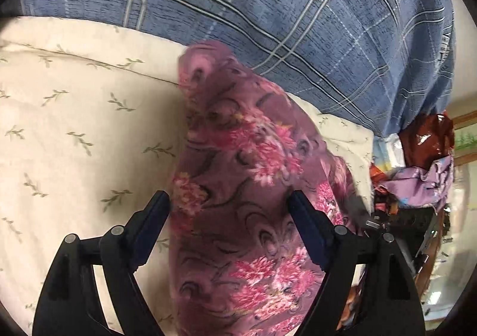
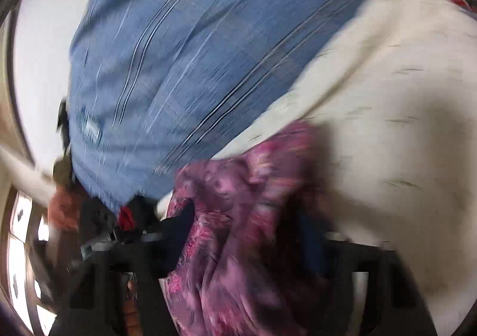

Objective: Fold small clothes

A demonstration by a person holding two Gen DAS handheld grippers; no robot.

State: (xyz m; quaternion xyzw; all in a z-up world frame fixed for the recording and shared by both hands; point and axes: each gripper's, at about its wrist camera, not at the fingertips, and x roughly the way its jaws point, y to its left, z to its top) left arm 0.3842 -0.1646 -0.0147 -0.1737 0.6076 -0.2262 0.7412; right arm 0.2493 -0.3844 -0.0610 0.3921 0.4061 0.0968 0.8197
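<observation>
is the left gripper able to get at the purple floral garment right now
Probably yes. The left gripper is open, and the purple floral garment already lies between its fingers on the cream bedding. Nothing sits between them, so closing should catch cloth.

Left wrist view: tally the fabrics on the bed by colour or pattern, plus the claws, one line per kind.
Purple floral garment: 1
Blue plaid quilt: 1
Cream leaf-print sheet: 1
Claws: 1, the left claw, fingers spread wide either side of the garment
Total: 4
The clutter at the right edge is too jumbled to count.
</observation>
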